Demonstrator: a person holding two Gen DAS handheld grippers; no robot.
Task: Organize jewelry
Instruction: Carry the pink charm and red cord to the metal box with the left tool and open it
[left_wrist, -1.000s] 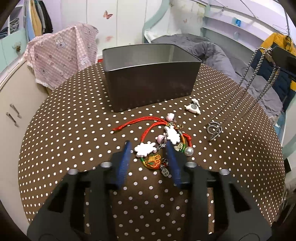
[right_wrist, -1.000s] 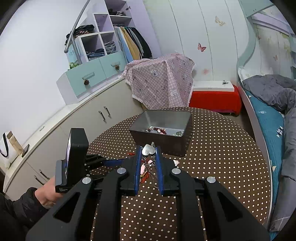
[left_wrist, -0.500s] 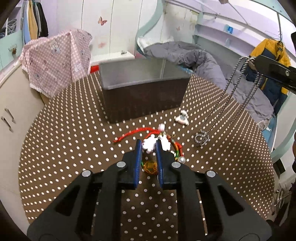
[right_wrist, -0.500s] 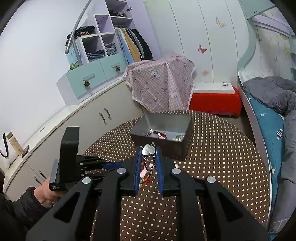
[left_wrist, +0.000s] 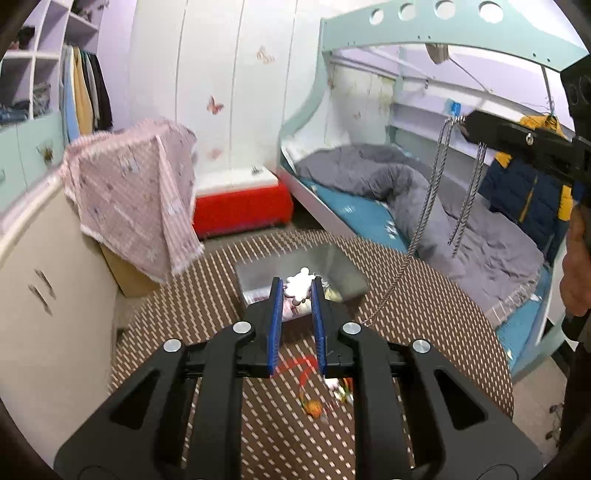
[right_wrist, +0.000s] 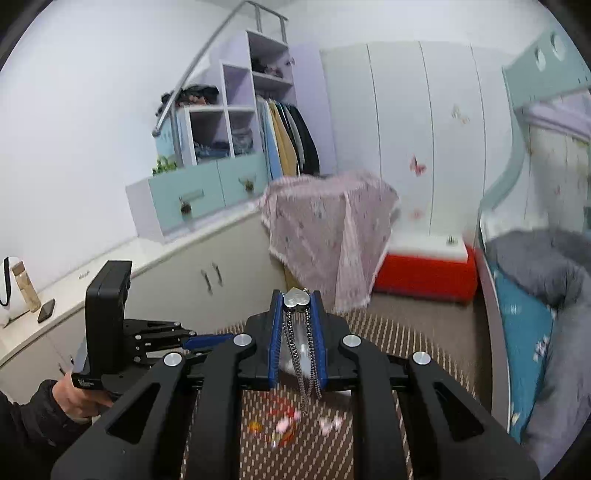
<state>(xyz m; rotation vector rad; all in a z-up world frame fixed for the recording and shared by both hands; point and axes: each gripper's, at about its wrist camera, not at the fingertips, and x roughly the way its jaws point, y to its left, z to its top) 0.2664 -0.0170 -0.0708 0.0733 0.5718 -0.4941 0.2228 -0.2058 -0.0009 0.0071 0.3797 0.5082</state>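
Observation:
My left gripper is shut on a white cloud-shaped charm and holds it high above the table; its red cord and beads hang below. The grey metal box stands beyond and below it. My right gripper is shut on a silver heart pendant, and its silver chain hangs down between the fingers. The right gripper also shows in the left wrist view at upper right, with the chain dangling toward the table.
The round brown polka-dot table lies below. A pink checked cloth covers something at left, beside white cabinets. A red box and a bed with a grey duvet lie behind.
My left gripper closed on the cloud charm and lifted it off the table. My right gripper rose with the chain. Both views now look higher, with motion blur.

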